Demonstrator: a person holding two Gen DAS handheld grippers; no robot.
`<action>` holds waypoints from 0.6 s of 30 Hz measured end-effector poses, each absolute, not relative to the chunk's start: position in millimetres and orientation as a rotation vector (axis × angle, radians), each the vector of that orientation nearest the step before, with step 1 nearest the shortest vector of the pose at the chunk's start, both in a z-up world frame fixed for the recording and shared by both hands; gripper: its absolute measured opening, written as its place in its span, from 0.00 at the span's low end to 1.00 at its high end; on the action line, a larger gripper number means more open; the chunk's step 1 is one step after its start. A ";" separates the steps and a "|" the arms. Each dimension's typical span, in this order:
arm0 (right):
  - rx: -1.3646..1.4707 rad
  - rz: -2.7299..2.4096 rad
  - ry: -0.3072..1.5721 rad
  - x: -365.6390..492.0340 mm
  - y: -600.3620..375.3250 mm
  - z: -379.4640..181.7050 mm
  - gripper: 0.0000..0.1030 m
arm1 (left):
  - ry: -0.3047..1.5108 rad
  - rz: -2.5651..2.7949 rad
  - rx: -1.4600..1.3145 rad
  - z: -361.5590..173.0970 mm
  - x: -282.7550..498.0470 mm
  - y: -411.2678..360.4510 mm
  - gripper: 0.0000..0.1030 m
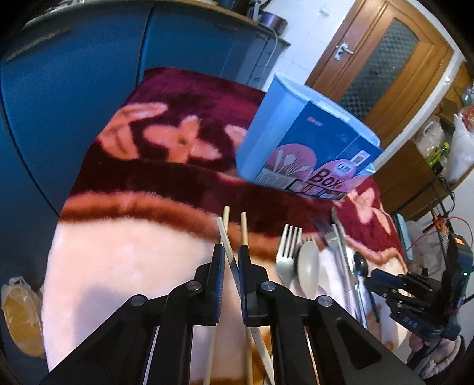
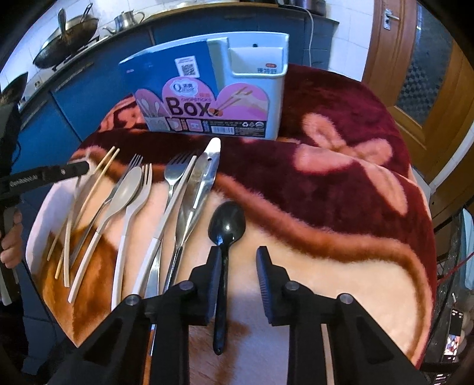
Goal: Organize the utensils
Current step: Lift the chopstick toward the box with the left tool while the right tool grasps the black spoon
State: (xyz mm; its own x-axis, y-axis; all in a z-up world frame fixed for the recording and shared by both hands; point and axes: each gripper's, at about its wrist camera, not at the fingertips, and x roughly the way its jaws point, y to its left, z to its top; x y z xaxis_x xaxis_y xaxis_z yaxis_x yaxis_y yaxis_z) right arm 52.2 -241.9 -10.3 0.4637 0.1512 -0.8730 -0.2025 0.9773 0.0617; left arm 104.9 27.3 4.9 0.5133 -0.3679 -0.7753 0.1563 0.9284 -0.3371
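Observation:
My left gripper (image 1: 231,250) is nearly shut around a white chopstick (image 1: 225,240) that runs between its fingers; two wooden chopsticks (image 1: 243,228) lie beside it. My right gripper (image 2: 239,251) is open over the handle of a black plastic spoon (image 2: 226,225), which lies on the blanket against the left finger. Forks (image 2: 174,171), a beige spoon (image 2: 127,189) and metal tongs (image 2: 204,174) lie in a row left of it. The blue-and-white chopsticks box (image 2: 219,97) stands upright behind them; it also shows in the left wrist view (image 1: 302,142).
A red and cream flowered blanket (image 2: 340,183) covers the table. Blue cabinets (image 1: 74,88) stand behind, with a wok and kettle (image 2: 127,17) on the counter. A wooden door (image 1: 385,65) is at the right. The left gripper shows in the right wrist view (image 2: 59,171).

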 end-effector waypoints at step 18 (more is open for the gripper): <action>0.010 0.245 0.989 36.9 -243.6 8.5 0.01 | 0.747 -0.419 -0.218 78.7 54.9 15.4 0.04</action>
State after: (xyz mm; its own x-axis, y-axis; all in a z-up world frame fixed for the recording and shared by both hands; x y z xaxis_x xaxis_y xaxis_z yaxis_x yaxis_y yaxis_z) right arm 36.9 -243.6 8.5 0.5245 0.2094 -0.8253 -0.2007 0.9724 0.1192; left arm 54.9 15.4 78.7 0.6568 -0.4425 -0.6106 0.2899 0.8957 -0.3373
